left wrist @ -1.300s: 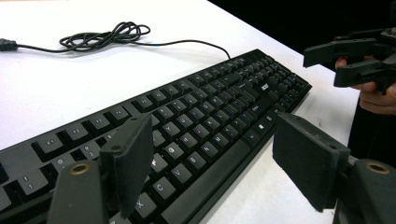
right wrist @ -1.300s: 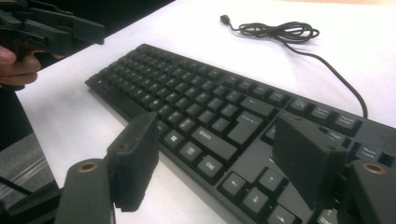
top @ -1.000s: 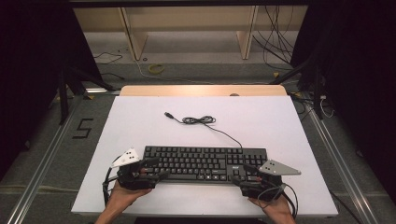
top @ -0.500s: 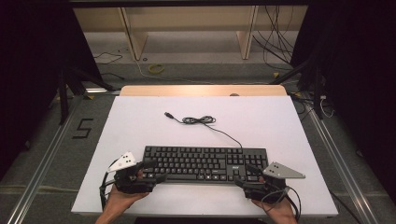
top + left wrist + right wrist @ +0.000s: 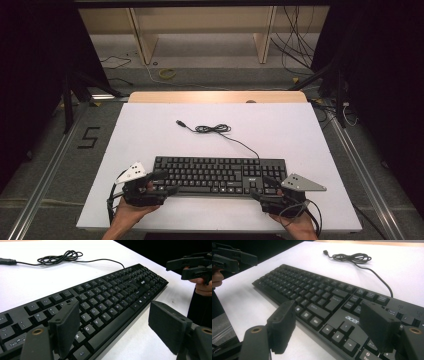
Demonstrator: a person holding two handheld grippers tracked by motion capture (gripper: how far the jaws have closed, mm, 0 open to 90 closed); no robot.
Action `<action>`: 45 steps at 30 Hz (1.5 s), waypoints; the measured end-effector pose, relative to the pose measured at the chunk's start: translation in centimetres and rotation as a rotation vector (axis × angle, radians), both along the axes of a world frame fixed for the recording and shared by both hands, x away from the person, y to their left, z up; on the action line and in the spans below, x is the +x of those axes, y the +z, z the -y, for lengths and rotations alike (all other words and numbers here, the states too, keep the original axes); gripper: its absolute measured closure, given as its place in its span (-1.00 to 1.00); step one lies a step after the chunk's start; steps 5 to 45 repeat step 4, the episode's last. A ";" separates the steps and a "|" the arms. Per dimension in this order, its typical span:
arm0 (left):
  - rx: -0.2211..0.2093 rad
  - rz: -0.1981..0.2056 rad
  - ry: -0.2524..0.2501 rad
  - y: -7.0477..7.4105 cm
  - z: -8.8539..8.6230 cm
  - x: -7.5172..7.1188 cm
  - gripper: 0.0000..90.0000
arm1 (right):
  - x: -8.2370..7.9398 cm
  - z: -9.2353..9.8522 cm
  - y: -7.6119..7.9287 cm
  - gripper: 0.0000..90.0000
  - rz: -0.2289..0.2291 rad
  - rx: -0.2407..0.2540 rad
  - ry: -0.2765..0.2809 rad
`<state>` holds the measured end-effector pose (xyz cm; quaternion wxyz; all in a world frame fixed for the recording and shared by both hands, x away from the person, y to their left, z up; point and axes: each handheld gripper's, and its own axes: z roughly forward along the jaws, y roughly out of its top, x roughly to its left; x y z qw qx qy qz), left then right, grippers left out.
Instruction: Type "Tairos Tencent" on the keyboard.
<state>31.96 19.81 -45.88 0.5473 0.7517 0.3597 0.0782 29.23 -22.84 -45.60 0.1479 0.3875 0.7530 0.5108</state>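
Fingers of both grippers are being held apart, nothing clamped: the left gripper (image 5: 159, 182) is being poised over the black Acer keyboard's (image 5: 220, 175) left end, the right gripper (image 5: 265, 189) over its right end. Its long axis is lying crosswise along the white table's (image 5: 150, 125) near edge, between them, each hand being nearest its own end.

Overhead plus two close keyboard (image 5: 220, 175) views

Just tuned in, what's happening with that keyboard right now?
A person holds a gripper in each hand at the near ends of a black keyboard on the white table. The left gripper and right gripper are both open, jaws straddling the keyboard's front corners, not clamped. Its cable lies coiled behind, unplugged.
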 end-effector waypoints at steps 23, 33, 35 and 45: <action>0.002 0.001 0.001 0.0 0.0 0.0 -0.45 | 0.0 0.0 0.0 -0.33 0.000 -0.001 0.000; 0.002 0.001 0.001 0.0 0.0 0.0 -0.45 | 0.0 0.0 0.0 -0.33 0.000 -0.001 0.000; 0.002 0.001 0.001 0.0 0.0 0.0 -0.45 | 0.0 0.0 0.0 -0.33 0.000 -0.001 0.000; 0.002 0.001 0.001 0.0 0.0 0.0 -0.45 | 0.0 0.0 0.0 -0.33 0.000 -0.001 0.000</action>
